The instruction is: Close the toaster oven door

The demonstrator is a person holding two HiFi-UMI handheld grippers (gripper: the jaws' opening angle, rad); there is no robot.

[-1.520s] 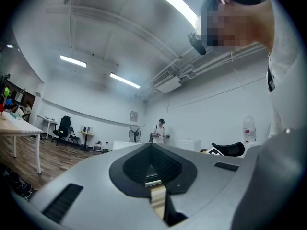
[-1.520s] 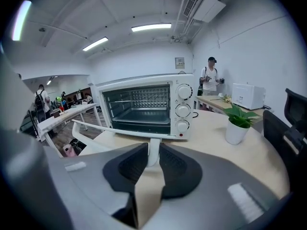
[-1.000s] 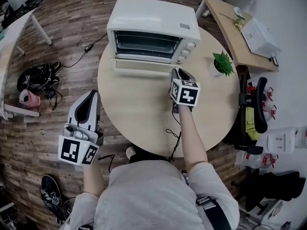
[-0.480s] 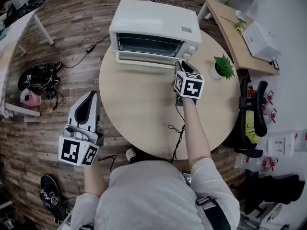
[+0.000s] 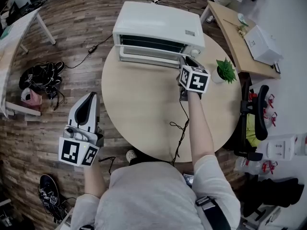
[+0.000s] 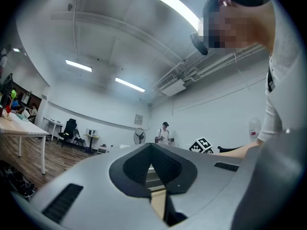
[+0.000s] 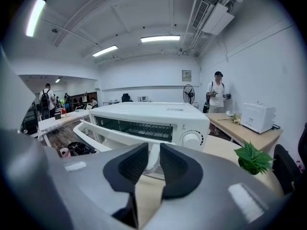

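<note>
The round table [image 5: 139, 109] is carrying the toaster oven [image 5: 158, 23], whose door [image 5: 148, 57] is hanging half-raised; the right gripper [image 5: 187, 60] is clasping the door's right end, the left gripper [image 5: 90, 97] (jaws together, empty) is hovering well apart from the oven, a potted plant [image 5: 224, 70] sitting just right of it

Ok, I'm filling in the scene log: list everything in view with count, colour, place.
white metal toaster oven: one, white, table's far edge, door ajar
round pale wooden table: one, beige, centre
small potted plant: one, green, table's right side
thin black cable: one, black, table's near side
rectangular wooden side table: one, tan, upper right
black office chair: one, black, right of table
pile of dark shoes: one, black, floor left
left gripper: one, grey, left of table, shut
right gripper: one, grey, shut on oven's white door handle
</note>
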